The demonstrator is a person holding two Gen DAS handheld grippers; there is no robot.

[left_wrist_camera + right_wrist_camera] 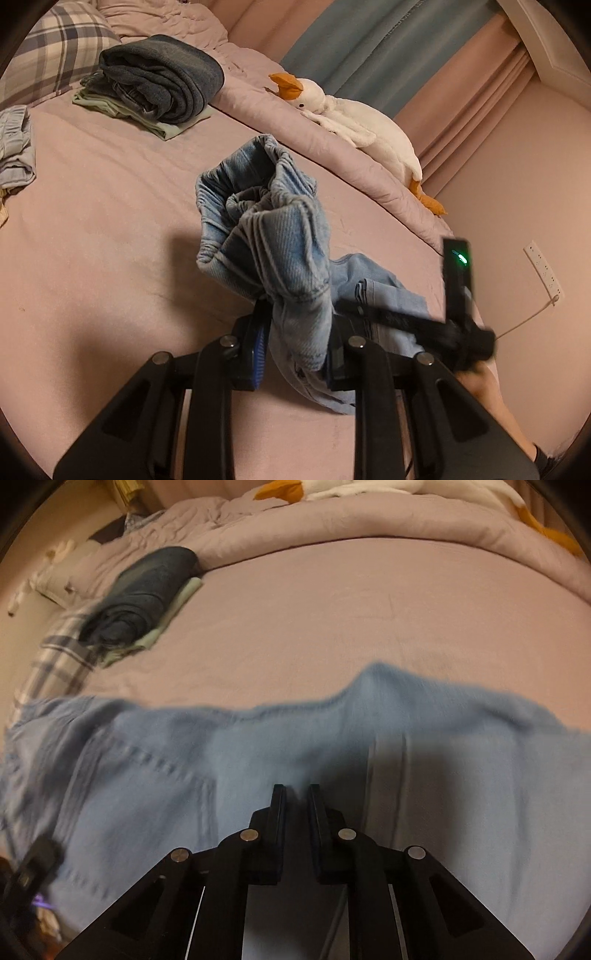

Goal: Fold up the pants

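Observation:
Light blue jeans (266,229) are bunched at the waistband and lifted off the pink bed (92,221). My left gripper (299,328) is shut on that bunch, and the cloth stands up between its pads. The rest of the jeans (166,760) lies spread flat across the sheet, blurred in the right wrist view. My right gripper (295,788) points down over this flat denim with only a narrow gap between its fingers and no cloth seen inside the gap. Its black housing (458,280), with a green light, shows at the right of the left wrist view.
A stack of folded dark clothes (159,85) on a pale green piece sits at the back left, beside a plaid pillow (55,48). A white goose plush (354,122) lies on the rolled duvet (369,517). Loose pale garments (14,147) lie at the left edge. A wall socket (543,269) is at the right.

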